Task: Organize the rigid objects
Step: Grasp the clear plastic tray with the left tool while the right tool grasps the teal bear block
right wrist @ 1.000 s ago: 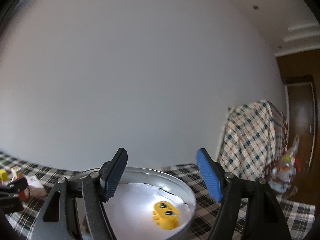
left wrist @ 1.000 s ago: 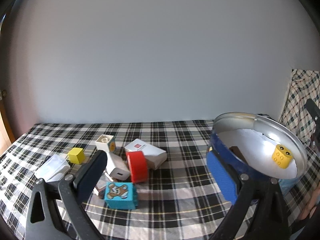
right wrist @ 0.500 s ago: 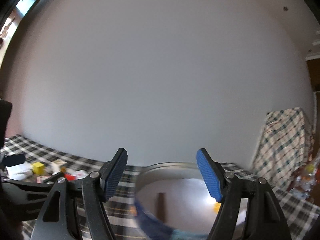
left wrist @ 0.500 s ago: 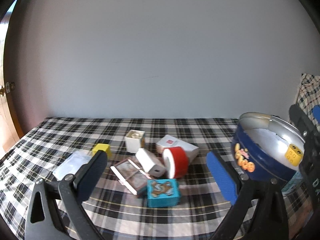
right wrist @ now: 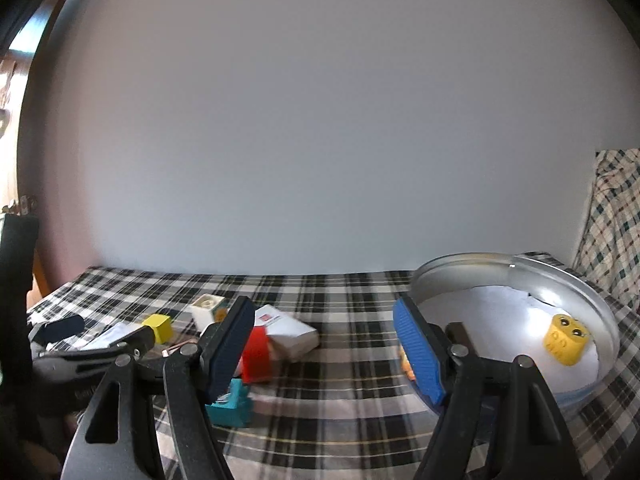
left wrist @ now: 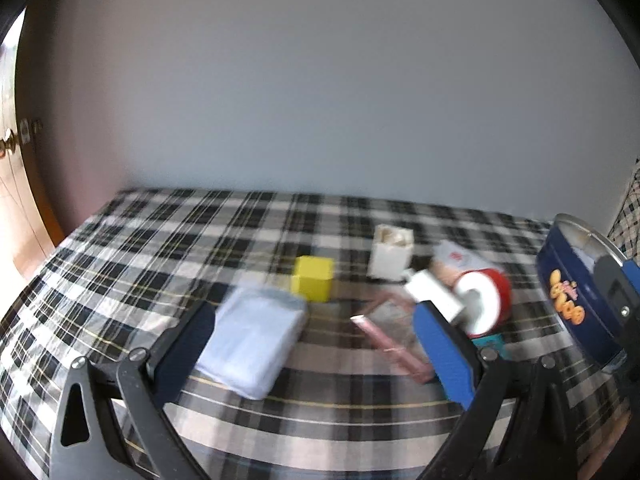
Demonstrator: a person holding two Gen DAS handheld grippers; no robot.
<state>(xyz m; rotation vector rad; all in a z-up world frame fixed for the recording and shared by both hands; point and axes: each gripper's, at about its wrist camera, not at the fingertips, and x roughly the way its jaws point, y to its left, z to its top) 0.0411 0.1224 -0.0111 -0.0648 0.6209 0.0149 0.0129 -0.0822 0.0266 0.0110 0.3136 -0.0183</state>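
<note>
A blue round tin (left wrist: 576,292) stands at the right of the checked cloth; its silver inside (right wrist: 500,312) holds a yellow brick (right wrist: 565,340). A heap lies in the middle: yellow cube (left wrist: 313,284), white brick (left wrist: 390,258), red roll (left wrist: 486,302), white box (right wrist: 288,330), teal block (right wrist: 230,404), pink flat case (left wrist: 394,338) and a pale blue packet (left wrist: 252,340). My left gripper (left wrist: 316,356) is open and empty, low over the packet. My right gripper (right wrist: 324,350) is open and empty, between the heap and the tin.
The checked cloth (left wrist: 160,248) covers the whole surface up to a plain wall. A checked fabric (right wrist: 612,216) hangs at the far right. A wooden door (left wrist: 20,208) is at the far left. The left gripper's body (right wrist: 80,356) shows in the right wrist view.
Both grippers have swung left. The left view has moved from the tin to the heap and packet. The right view has dropped, now taking in both heap and tin. Both stay open.
</note>
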